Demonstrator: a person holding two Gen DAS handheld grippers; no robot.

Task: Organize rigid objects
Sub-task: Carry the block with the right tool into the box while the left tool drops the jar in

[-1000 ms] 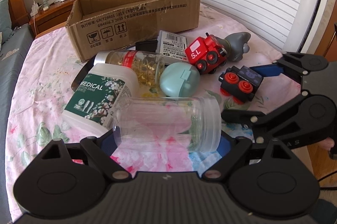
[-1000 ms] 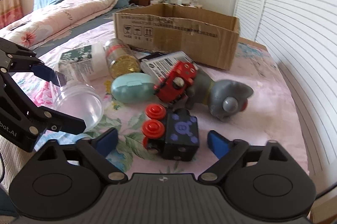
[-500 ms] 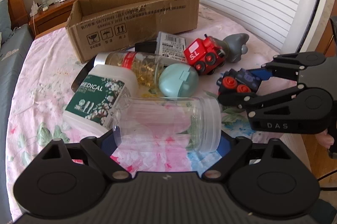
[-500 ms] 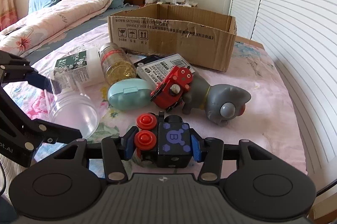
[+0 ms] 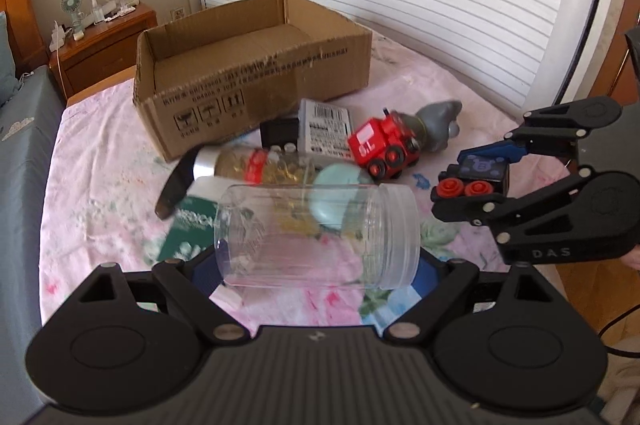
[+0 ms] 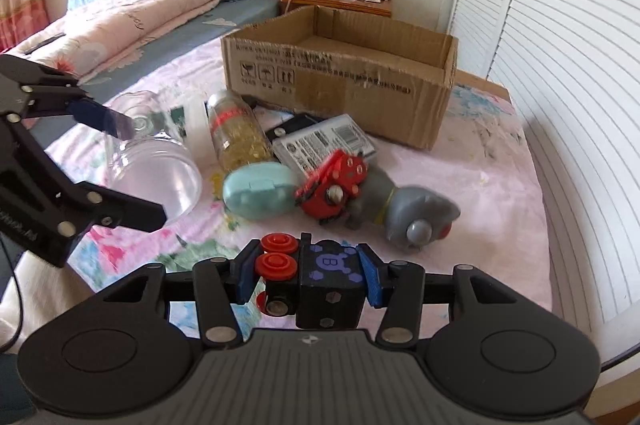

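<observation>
Rigid objects lie in a loose cluster on a bed covered with a pink floral sheet (image 6: 500, 185), in front of an open cardboard box (image 6: 340, 73).

Left gripper (image 5: 318, 265): jaws set wide, clamped end to end on a clear plastic jar (image 5: 316, 235). The jar lies on its side across the jaws, its ridged mouth end toward the right finger, and is clear of the sheet.

Right gripper (image 6: 306, 275): jaws drawn in close, blue pads pressed against both sides of a black toy wagon (image 6: 320, 279). The wagon carries red wheels on its left side and a purple emblem on top. It is off the sheet.

Items on the sheet:
- Red toy locomotive (image 6: 334, 187), tipped on its side, touching a grey toy figure (image 6: 408, 213) to its right.
- Mint-green oval case (image 6: 258, 191), just left of the locomotive.
- Bottle of yellow capsules (image 6: 236, 131) with a red band, lying on its side behind the case.
- Grey packet with a barcode (image 6: 324, 141), flat, between the bottle and the box; a dark flat item shows beside it, too hidden to identify.
- White container with a green label (image 5: 192, 229), partly behind the jar in the left wrist view.

The box stands beyond the cluster, top flaps absent, interior visibly brown and bare where seen. A wooden nightstand (image 6: 340, 1) with a small fan stands behind it.
</observation>
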